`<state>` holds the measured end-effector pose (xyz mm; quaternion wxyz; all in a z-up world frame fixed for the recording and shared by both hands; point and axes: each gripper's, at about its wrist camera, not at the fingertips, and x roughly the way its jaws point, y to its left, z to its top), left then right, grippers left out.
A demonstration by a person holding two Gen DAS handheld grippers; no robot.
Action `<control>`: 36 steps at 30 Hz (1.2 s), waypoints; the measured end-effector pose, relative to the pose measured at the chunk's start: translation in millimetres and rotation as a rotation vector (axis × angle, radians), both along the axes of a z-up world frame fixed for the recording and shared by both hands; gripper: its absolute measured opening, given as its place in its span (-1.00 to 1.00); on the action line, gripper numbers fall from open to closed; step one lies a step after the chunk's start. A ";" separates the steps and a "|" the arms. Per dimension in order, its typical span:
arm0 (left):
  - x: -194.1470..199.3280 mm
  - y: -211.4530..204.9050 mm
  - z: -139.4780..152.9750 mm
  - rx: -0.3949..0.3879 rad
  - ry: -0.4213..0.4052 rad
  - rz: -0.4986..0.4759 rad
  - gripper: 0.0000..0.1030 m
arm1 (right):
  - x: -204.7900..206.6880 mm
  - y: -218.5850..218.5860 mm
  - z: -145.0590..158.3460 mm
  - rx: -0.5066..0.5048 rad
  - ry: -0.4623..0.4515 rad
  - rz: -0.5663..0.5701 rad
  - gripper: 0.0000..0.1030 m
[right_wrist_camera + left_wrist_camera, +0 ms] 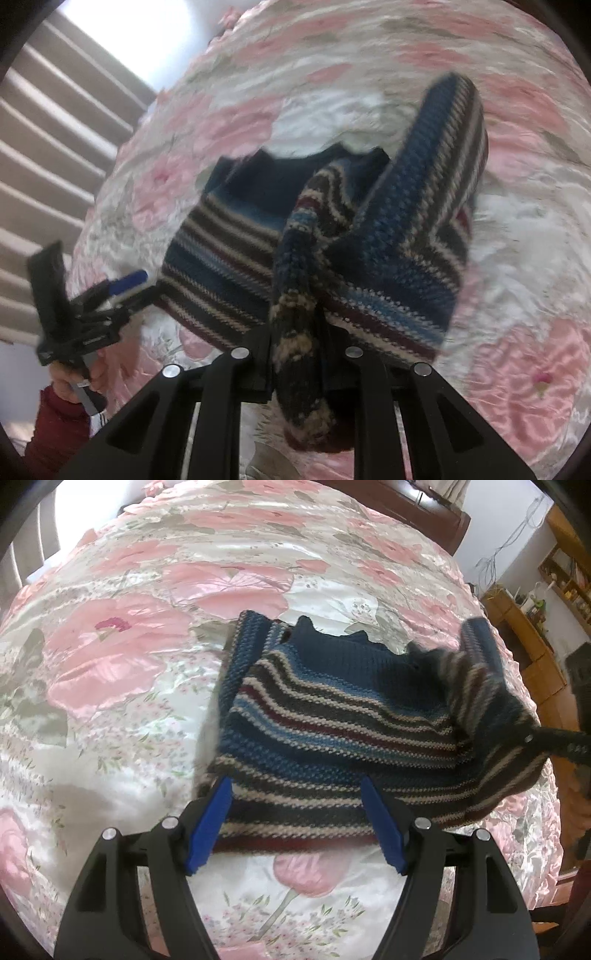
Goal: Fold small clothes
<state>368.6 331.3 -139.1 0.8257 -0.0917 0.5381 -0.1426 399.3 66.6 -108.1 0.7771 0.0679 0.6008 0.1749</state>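
Sweater: striped knit sweater (332,716) lies on the floral bedspread (122,672), its hem between the left tongs.
Left tongs (297,823): blue pads spread apart, hovering low over the hem.
Right tongs (295,354): clamped on a raised sweater fold.
Hand (74,380): red-sleeved, gripping the left handle.

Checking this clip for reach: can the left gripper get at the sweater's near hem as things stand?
Probably yes. The left gripper is open, its blue fingers straddling the striped sweater hem on the bedspread, nothing between them. The right gripper holds the far side.
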 end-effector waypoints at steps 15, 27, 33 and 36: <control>7.4 -10.4 7.1 -0.046 0.015 0.010 0.40 | -9.4 27.7 -65.5 0.052 0.070 0.064 0.14; 30.0 -83.3 3.9 -0.131 0.071 -0.073 0.55 | -59.7 -57.9 -2.6 0.167 -0.014 0.004 0.29; 46.1 -124.0 -18.0 -0.215 0.150 -0.101 0.55 | -73.9 -116.9 -11.4 0.152 -0.005 -0.099 0.29; 51.4 -141.6 -26.0 -0.208 0.174 -0.126 0.55 | -79.3 -134.0 -18.5 0.156 0.000 -0.124 0.29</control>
